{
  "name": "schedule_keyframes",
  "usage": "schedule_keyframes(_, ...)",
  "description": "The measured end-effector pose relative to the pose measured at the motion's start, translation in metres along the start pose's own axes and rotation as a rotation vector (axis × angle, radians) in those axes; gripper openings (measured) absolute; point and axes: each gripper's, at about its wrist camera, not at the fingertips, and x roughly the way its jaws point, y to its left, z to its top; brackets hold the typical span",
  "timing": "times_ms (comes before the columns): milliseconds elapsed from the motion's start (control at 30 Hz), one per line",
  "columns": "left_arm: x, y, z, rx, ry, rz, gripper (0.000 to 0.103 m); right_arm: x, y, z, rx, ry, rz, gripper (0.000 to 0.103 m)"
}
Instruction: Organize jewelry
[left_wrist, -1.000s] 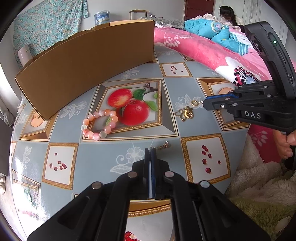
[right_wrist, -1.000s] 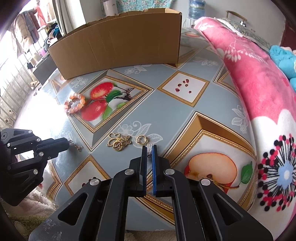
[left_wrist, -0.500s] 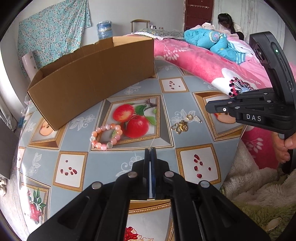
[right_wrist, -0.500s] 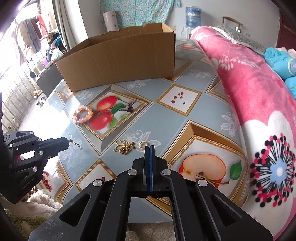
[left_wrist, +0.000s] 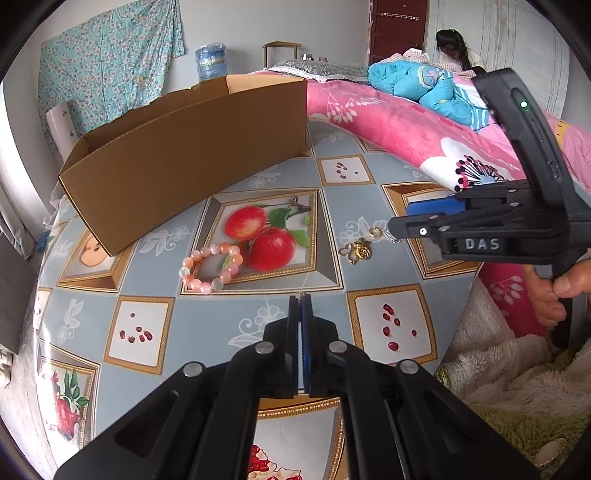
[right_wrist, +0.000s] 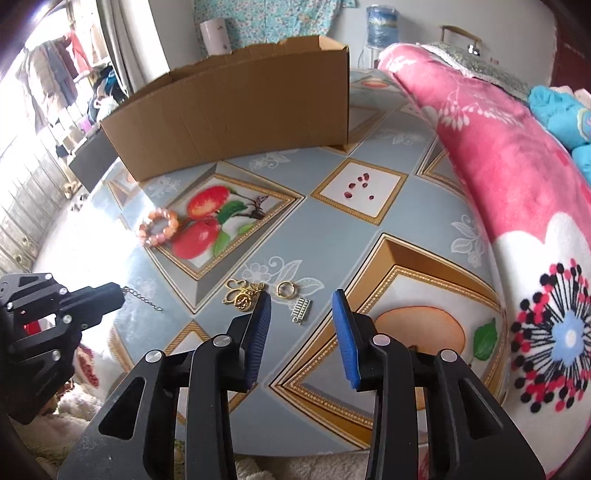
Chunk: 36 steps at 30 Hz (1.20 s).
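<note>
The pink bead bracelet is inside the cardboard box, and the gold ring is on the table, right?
Not quite. The pink bead bracelet lies on the table, in front of the cardboard box, not inside it. The left wrist view shows this. The gold ring is on the table.

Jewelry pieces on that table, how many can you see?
5. A pink bead bracelet beside the printed apples; a gold charm, gold ring and small silver piece clustered together; a thin chain hanging from the left gripper. The cardboard box may hide more.
</note>
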Motion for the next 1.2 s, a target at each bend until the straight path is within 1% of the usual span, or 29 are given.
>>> schedule_keyframes(100, 0.004, 0.003, -0.001, -0.009, 0.006, -0.007, 0.001, 0.012, 0.002, 0.001, -0.009, 0.036, -0.010, 0.019)
schedule_keyframes(300, 0.011, 0.008, 0.000, -0.018, 0.015, -0.021, 0.001, 0.018, 0.011, 0.000, -0.075, 0.042, -0.072, 0.014)
schedule_keyframes(333, 0.012, 0.009, 0.000, -0.019, 0.017, -0.023, 0.001, 0.018, 0.013, 0.000, -0.087, 0.044, -0.073, 0.007)
schedule_keyframes(367, 0.013, 0.010, 0.000, -0.021, 0.018, -0.025, 0.001, 0.018, 0.014, -0.001, -0.091, 0.047, -0.071, 0.006)
schedule_keyframes(433, 0.015, 0.012, 0.000, -0.026, 0.019, -0.027, 0.001, 0.017, 0.017, -0.001, -0.099, 0.049, -0.078, 0.004)
schedule_keyframes(600, 0.015, 0.015, 0.000, -0.032, 0.017, -0.026, 0.001, 0.015, 0.008, -0.001, -0.047, 0.046, -0.046, 0.002)
schedule_keyframes(633, 0.015, 0.016, 0.000, -0.033, 0.016, -0.025, 0.001, 0.014, 0.007, -0.001, -0.044, 0.044, -0.046, 0.000)
schedule_keyframes(800, 0.014, 0.017, -0.001, -0.033, 0.015, -0.017, 0.001, 0.009, 0.004, -0.002, -0.027, 0.037, -0.042, 0.000)
schedule_keyframes(933, 0.013, 0.016, -0.001, -0.032, 0.012, -0.012, 0.001, 0.004, 0.004, -0.003, -0.017, 0.037, -0.015, 0.000)
schedule_keyframes(1000, 0.012, 0.015, -0.001, -0.033, 0.012, -0.012, 0.001, 0.003, 0.004, -0.002, -0.009, 0.041, 0.003, 0.003)
schedule_keyframes(1100, 0.012, 0.015, -0.001, -0.034, 0.014, -0.014, 0.001, 0.007, 0.007, -0.003, -0.024, 0.048, -0.006, 0.017)
schedule_keyframes(1200, 0.013, 0.015, -0.001, -0.036, 0.020, -0.017, 0.001, 0.014, 0.010, -0.004, -0.041, 0.066, -0.019, 0.018)
